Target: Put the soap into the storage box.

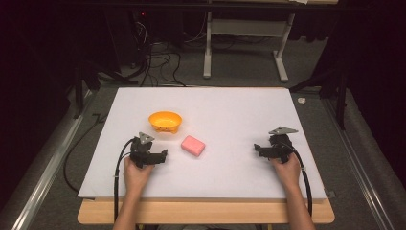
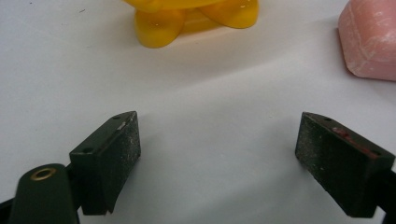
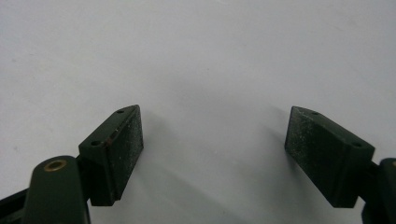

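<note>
An orange bowl (image 1: 165, 121) stands on the white table (image 1: 230, 110), left of centre. A pink block (image 1: 193, 145) lies just to its right and nearer me. My left gripper (image 1: 146, 143) rests on the table below the bowl and left of the block, jaws wide open and empty. In the left gripper view (image 2: 219, 140) the bowl's yellow feet (image 2: 187, 21) sit ahead and the pink block (image 2: 371, 39) is at the upper right. My right gripper (image 1: 273, 143) rests at the table's right side, open; in the right gripper view (image 3: 215, 135) bare white surface lies between its jaws.
The white board sits on a wooden table edge (image 1: 206, 213) near me. Beyond the far edge is a dark floor with cables (image 1: 153, 62) and the white legs of a frame (image 1: 208, 48). Metal rails (image 1: 48, 167) run along both sides.
</note>
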The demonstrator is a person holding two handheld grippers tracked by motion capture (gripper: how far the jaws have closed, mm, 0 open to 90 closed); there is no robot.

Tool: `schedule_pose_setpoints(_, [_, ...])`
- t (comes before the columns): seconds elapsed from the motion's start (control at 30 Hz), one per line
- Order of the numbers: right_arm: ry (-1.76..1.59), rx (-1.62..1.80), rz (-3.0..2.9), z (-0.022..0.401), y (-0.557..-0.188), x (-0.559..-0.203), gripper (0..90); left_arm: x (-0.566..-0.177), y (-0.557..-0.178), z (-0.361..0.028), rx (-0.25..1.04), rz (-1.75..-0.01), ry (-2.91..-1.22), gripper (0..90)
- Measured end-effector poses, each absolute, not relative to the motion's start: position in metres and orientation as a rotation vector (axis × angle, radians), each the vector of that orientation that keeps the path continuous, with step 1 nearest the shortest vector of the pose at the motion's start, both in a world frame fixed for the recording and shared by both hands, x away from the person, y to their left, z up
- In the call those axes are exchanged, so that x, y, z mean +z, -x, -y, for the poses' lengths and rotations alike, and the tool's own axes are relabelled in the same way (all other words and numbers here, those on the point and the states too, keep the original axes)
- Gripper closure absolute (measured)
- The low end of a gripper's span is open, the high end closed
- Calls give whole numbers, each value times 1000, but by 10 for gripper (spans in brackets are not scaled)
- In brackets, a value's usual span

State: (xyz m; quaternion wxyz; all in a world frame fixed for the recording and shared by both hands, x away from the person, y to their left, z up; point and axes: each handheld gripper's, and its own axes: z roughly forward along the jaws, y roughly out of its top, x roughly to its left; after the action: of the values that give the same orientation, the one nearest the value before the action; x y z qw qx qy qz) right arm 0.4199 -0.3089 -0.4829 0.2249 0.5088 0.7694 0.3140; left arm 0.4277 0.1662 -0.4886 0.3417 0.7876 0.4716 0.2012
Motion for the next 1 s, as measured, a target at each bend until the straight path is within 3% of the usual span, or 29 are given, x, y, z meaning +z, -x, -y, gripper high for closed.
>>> schedule_pose_setpoints(1.0, [-1398, 860, -2120, 309, -420, -483, 195, -488, -429, -167, 507, -1229, -2047, 159])
